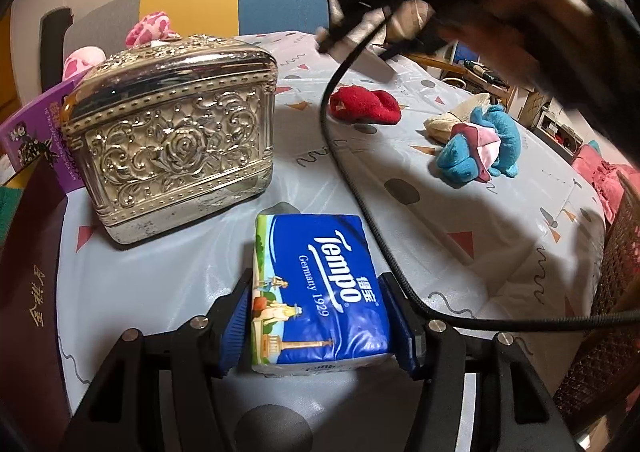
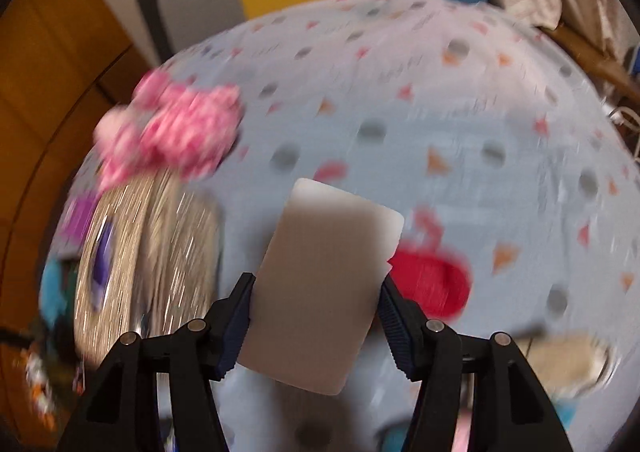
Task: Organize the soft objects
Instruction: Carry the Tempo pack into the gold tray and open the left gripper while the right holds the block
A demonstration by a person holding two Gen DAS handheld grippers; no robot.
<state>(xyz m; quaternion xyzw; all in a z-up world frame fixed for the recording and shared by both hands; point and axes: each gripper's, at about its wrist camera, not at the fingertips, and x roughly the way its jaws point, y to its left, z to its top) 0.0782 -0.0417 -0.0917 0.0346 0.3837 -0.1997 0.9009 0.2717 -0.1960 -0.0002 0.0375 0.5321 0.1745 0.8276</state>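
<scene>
My left gripper (image 1: pixel 316 292) is shut on a blue Tempo tissue pack (image 1: pixel 316 276); both blue pads press its long sides, low over the patterned tablecloth (image 1: pixel 440 232). My right gripper (image 2: pixel 316 284) is shut on a flat white rectangular pad (image 2: pixel 324 284), held above the table in a blurred view. From the left wrist view, that right gripper (image 1: pixel 352 39) hangs at the top with the white pad (image 1: pixel 378 61) sticking out. On the cloth lie a red soft piece (image 1: pixel 364 105) (image 2: pixel 432 284), a blue plush wrapped in pink cloth (image 1: pixel 480 147) and a pink spotted plush (image 1: pixel 150 27) (image 2: pixel 172 131).
An ornate silver box (image 1: pixel 176 131) stands left of the tissue pack, with a purple book (image 1: pixel 36 131) and a dark red book (image 1: pixel 32 292) beside it. A black cable (image 1: pixel 360 191) trails across the cloth. A beige soft thing (image 1: pixel 452 117) lies by the blue plush. A wicker chair (image 1: pixel 616 292) stands right.
</scene>
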